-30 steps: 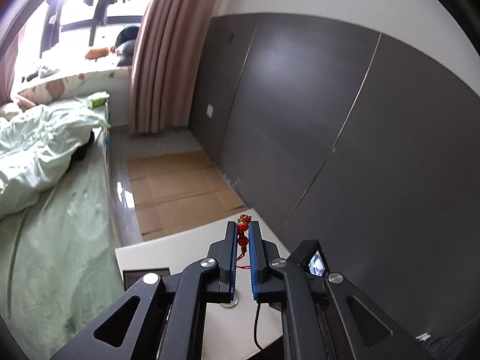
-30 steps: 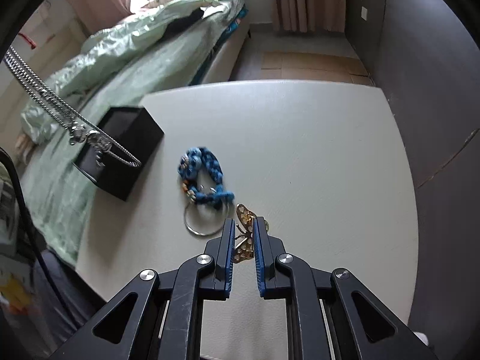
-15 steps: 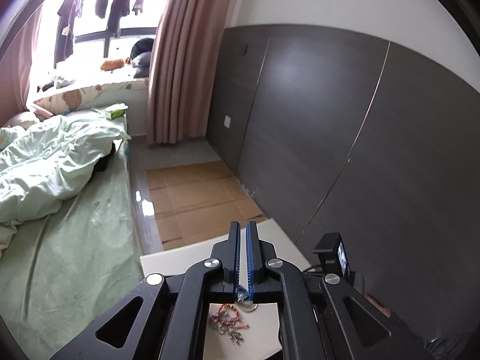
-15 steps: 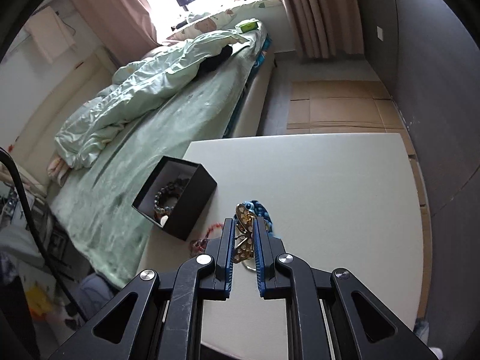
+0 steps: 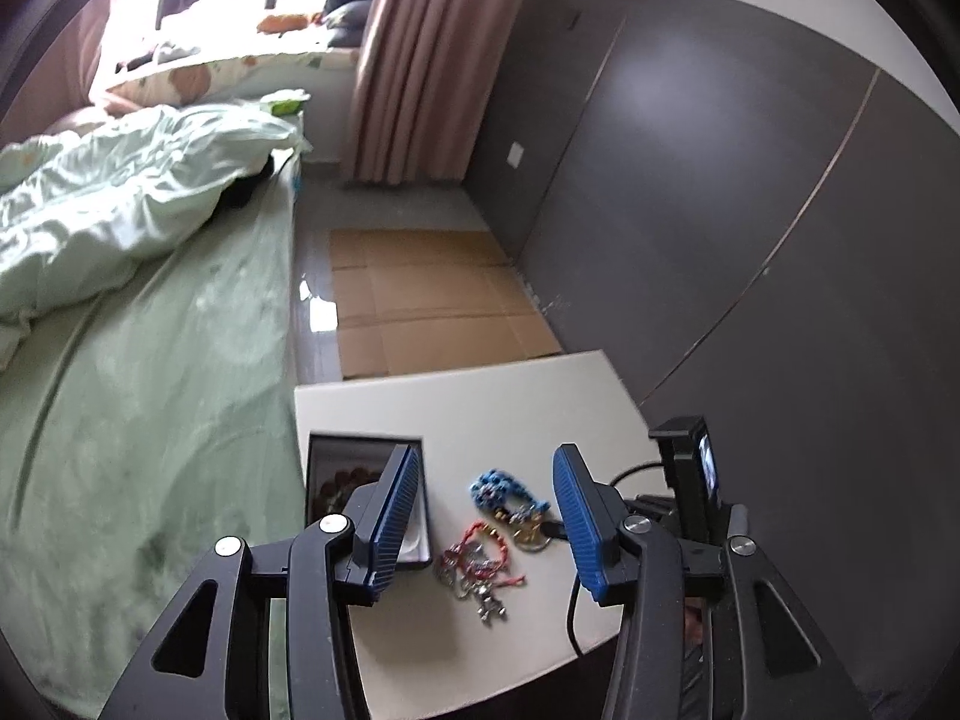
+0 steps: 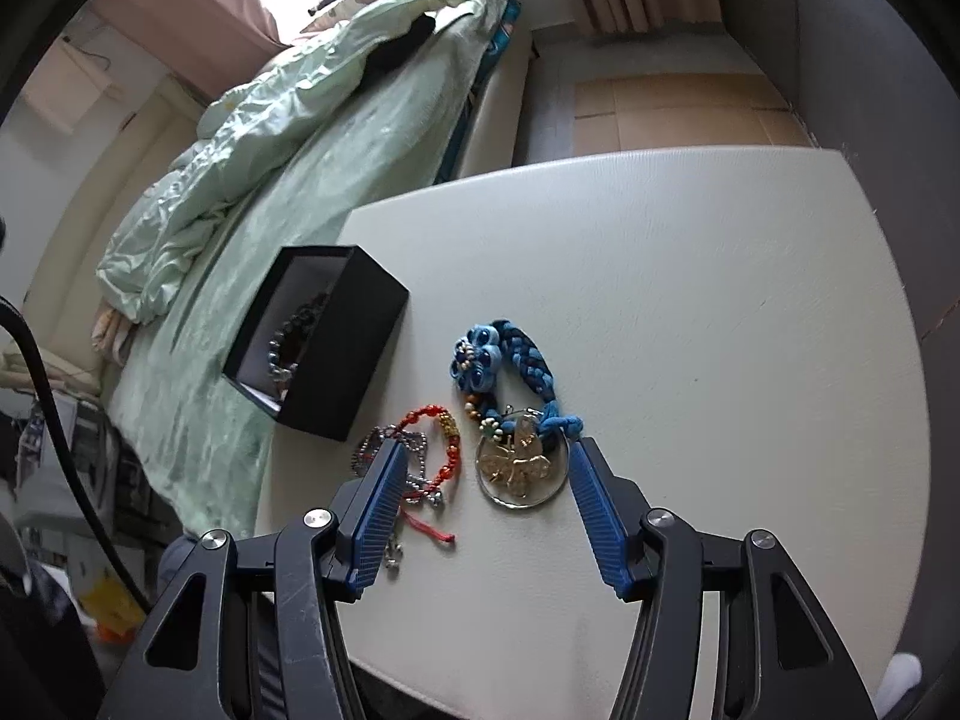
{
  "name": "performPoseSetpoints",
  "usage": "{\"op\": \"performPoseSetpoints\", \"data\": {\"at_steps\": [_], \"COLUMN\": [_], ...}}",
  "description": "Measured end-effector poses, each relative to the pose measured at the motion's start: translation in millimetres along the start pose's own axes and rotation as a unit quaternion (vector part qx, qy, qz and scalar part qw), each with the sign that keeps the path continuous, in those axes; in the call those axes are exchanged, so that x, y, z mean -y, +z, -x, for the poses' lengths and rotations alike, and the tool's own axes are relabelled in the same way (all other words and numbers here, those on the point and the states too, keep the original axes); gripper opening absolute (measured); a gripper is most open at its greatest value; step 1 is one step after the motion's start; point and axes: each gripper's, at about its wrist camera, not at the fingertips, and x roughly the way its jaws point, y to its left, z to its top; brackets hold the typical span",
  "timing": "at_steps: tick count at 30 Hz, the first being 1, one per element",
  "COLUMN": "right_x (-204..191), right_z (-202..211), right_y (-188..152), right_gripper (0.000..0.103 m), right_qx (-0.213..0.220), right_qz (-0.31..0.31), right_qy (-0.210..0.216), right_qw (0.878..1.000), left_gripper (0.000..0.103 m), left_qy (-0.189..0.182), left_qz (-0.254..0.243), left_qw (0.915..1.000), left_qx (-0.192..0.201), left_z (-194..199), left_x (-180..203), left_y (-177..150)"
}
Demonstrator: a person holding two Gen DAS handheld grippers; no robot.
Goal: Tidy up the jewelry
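While both tongs [image 6: 483, 501] open empty, jewelry [image 6: 516, 408] near table [image 6: 720, 300] edge

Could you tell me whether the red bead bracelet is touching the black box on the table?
Apart. The right wrist view shows a strip of bare table between the red bead bracelet and the near corner of the black box.

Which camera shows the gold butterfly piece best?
The right wrist view: the gold butterfly piece lies in plain sight inside its metal ring. The left wrist view catches only a small, blurred gold glint beside a blue finger pad.
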Motion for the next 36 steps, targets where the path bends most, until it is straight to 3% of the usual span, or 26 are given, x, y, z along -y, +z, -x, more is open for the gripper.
{"op": "performPoseSetpoints", "data": {"at_steps": [8,11,12,13,21,31,36], "right_x": [-5.1,-7.9,-7.5,-5.7,4.4,28.0,46.9], "right_z": [-35.7,-42.0,-42.8,-42.5,-23.5,4.8,21.6], "right_y": [-1.5,-2.0,-1.3,-0.5,-6.1,-14.4,-20.1], "right_gripper": [0.056,0.041,0.027,0.025,0.019,0.018,0.018], "right_qx": [-0.04,-0.039,-0.039,-0.038,-0.013,0.015,0.03], "right_qz": [0.022,0.034,0.036,0.035,0.029,-0.005,-0.028], "right_qy": [-0.038,-0.058,-0.066,-0.062,-0.03,0.001,0.008], "right_qw": [0.998,0.997,0.996,0.997,0.999,1.0,0.999], "left_gripper": [0.049,0.049,0.049,0.049,0.048,0.046,0.035], "left_qy": [0.012,0.012,0.013,0.012,0.009,0.011,0.018], "left_qz": [0.047,0.062,0.068,0.077,0.108,0.055,0.027], "left_qw": [0.998,0.9963,0.9956,0.9944,0.9866,0.9874,0.9839], "left_qx": [-0.04,-0.058,-0.064,-0.071,-0.122,-0.148,-0.176], "left_z": [-33.7,-48.1,-52.7,-59.3,-106.7,-155.7,-183.0], "left_x": [-21.0,-25.0,-26.7,-28.6,-28.0,11.1,24.6], "left_y": [-39.8,-56.7,-61.6,-68.0,-100.3,-100.4,-95.8]}}
